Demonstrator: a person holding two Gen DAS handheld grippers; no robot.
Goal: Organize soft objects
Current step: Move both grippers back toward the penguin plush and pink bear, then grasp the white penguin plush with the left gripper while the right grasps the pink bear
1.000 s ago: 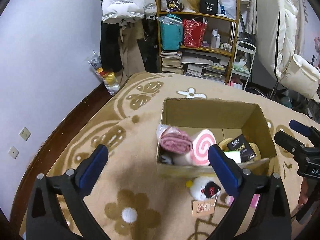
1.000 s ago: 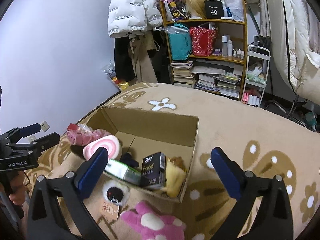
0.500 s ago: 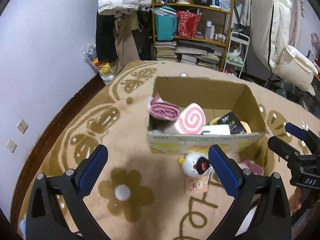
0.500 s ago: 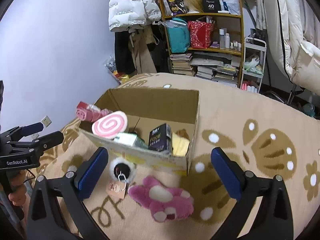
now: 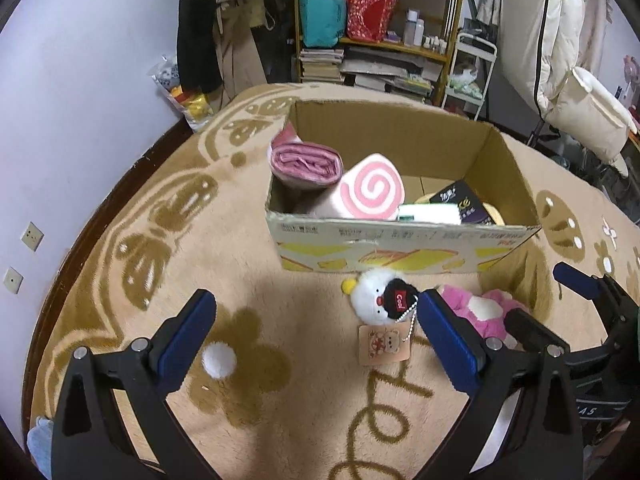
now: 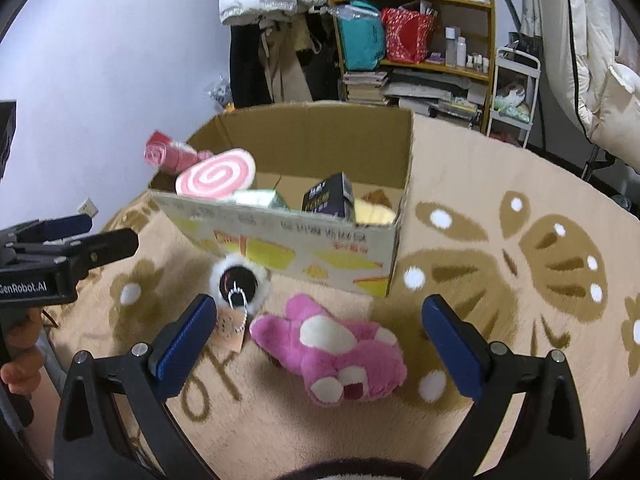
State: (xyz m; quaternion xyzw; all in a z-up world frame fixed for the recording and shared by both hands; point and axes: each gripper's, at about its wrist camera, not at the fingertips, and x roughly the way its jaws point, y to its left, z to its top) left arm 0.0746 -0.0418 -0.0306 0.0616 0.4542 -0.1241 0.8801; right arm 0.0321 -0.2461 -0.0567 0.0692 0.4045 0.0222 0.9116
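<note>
An open cardboard box is seen standing on a tan flower-patterned rug. Inside the box, a pink rolled cloth is lodged in the near-left corner, with a pink-and-white swirl cushion leaning beside it. A green-and-white packet, a dark carton and a yellow soft item are also held in the box.

Two soft toys are found on the rug, outside the box and just in front of its printed wall. A white round plush with a black cap lies with a paper tag attached by a bead chain. A pink plush bear lies on its back just beside it.

The left gripper is held above the rug, its fingers wide apart and empty; the white plush is framed near its right finger. The right gripper is likewise held with fingers spread wide and nothing between them touched; the pink bear is framed between them.

A cluttered wooden shelf is noted against the far wall.
</note>
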